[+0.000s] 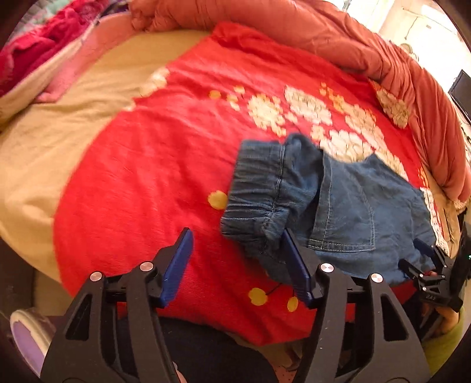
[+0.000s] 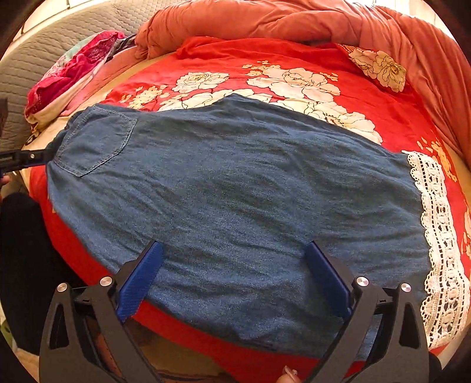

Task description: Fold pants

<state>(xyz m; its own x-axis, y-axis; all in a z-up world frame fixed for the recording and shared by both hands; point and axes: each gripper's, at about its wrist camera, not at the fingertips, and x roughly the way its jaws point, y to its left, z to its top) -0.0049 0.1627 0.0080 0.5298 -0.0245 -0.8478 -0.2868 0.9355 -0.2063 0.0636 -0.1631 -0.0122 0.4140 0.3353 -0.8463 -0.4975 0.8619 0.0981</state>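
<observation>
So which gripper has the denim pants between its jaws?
The right gripper: its open jaws straddle the pants. The left gripper only reaches their waistband.

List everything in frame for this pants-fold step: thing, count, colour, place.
pants: one, blue denim with a white lace hem, laid flat on the bed cover; waistband end bunched by the left claw.
bed cover: one, red with white flowers, under the pants.
quilt: one, salmon, heaped along the far edge.
sheet: one, beige, left of the cover.
crumpled fabric: one pile, magenta, far left.
left claw: black with blue pads, open, one pad against the waistband.
right claw: black with blue pads, wide open over the pants leg.
</observation>
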